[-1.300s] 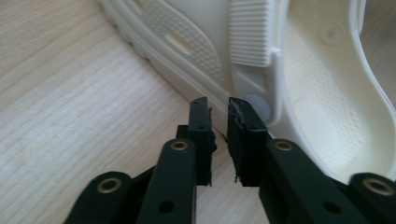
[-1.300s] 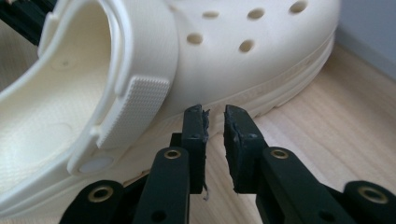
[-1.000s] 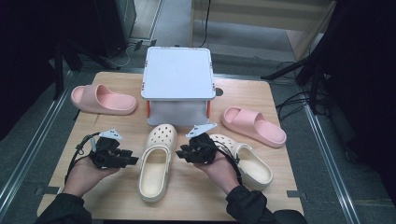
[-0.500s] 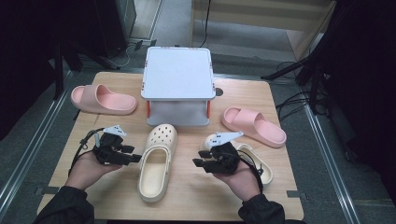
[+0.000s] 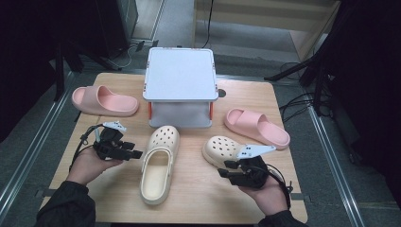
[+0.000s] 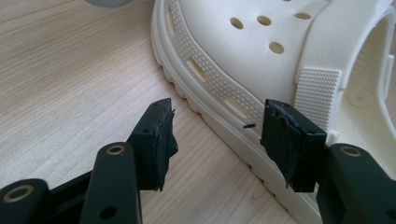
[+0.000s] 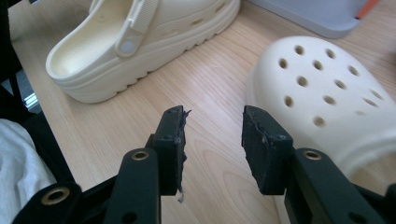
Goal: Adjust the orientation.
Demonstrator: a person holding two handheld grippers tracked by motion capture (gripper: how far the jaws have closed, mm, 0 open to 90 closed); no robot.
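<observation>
Likely step: squaring up the pair of cream clogs on the tabletop [image 5: 189, 205] in front of the grey stand [image 5: 179, 78].

Find the left clog [image 5: 158, 165] mid-tabletop, toe toward the stand, and the right clog [image 5: 221, 147] near it, lying at an angle.

Keep the left claw [image 5: 137, 154] spread as now, jaws just opened wider, sole rim in the gap but unpinched. Same for the right claw [image 5: 222, 172]: spread, just opened further, bare wood between the jaws.

For a clean grab of the right clog, come in low, straddle its side wall, close firmly, then lift rather than drag.

From the high view, read the whole layout, pink slides [image 5: 104, 100] included. From the left gripper view, read the ribbed sole and side vents; from the right gripper view, the hole-dotted toe just beside one jaw.
</observation>
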